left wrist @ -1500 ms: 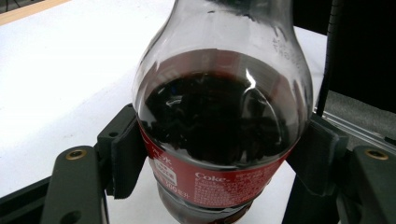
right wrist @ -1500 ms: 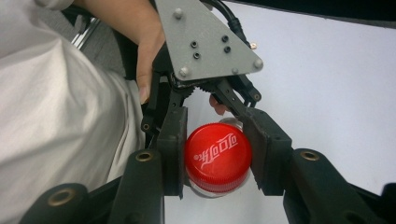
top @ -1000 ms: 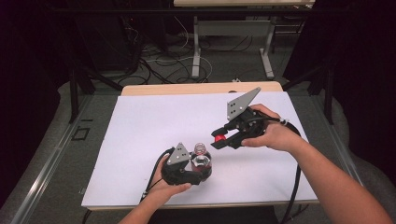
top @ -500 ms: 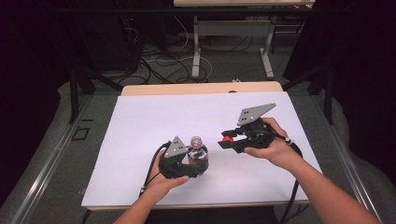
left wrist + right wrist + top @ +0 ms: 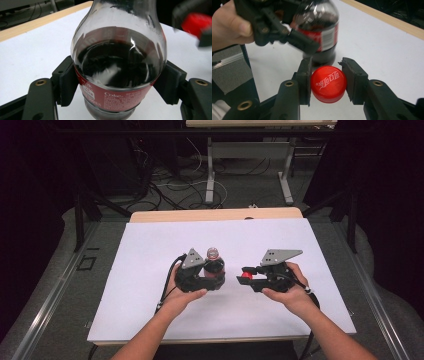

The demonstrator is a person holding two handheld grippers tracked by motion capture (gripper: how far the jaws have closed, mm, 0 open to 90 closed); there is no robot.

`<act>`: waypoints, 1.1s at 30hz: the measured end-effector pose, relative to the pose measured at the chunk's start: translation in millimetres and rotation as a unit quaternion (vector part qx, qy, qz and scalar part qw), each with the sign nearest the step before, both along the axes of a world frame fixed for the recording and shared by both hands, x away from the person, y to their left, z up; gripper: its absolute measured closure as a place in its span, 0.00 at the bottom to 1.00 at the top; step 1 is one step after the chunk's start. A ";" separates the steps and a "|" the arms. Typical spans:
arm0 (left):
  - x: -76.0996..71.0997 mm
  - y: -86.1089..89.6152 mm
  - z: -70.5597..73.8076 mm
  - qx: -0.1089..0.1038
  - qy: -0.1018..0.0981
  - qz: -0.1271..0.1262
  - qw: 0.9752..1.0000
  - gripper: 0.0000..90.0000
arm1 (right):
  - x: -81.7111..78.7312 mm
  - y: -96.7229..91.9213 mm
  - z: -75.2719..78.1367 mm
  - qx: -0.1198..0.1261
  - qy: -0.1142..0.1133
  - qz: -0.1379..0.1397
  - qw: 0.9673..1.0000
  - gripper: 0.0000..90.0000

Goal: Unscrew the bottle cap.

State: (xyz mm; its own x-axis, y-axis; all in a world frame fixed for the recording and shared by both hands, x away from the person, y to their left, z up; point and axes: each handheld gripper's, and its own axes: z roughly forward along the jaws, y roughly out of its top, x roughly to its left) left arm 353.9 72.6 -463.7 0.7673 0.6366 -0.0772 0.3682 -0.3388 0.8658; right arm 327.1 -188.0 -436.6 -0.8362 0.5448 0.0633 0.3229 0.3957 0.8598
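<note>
L gripper (image 5: 212, 281): jaws closed on upright cola bottle (image 5: 214, 265) at label height, bottle uncapped, standing mid white sheet (image 5: 150, 250). R gripper (image 5: 246, 276), just beside: jaws pinched on red cap (image 5: 328, 84) w/ white script, held near bottle, apart from it.

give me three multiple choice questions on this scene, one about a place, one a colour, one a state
1. Where is the bottle?
A. lying at the table's far edge
B. upright between the left gripper's jaws
C. on the floor

2. What colour is the cap?
A. red
B. blue
C. white

3. What state is the bottle in?
A. capped
B. open, cap off
C. crushed

Answers: 1 B, the left gripper view has both jaws pressed on its sides. 2 A, the right gripper grips a red cap. 3 B, the cap sits apart in the right gripper.
</note>
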 end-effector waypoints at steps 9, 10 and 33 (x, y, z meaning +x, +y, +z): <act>38.1 -7.4 -2.9 -0.001 0.009 0.026 1.000 0.33 | -3.8 -3.0 -22.9 0.001 -0.009 -0.022 1.000 0.68; 42.5 -8.1 -3.1 -0.003 0.010 0.027 1.000 0.33 | -3.8 -3.3 -24.6 0.002 -0.009 -0.025 1.000 0.68; 96.3 -30.4 -23.9 0.009 0.012 0.075 0.997 0.33 | -5.0 -6.1 -53.7 0.024 -0.020 -0.053 0.998 0.68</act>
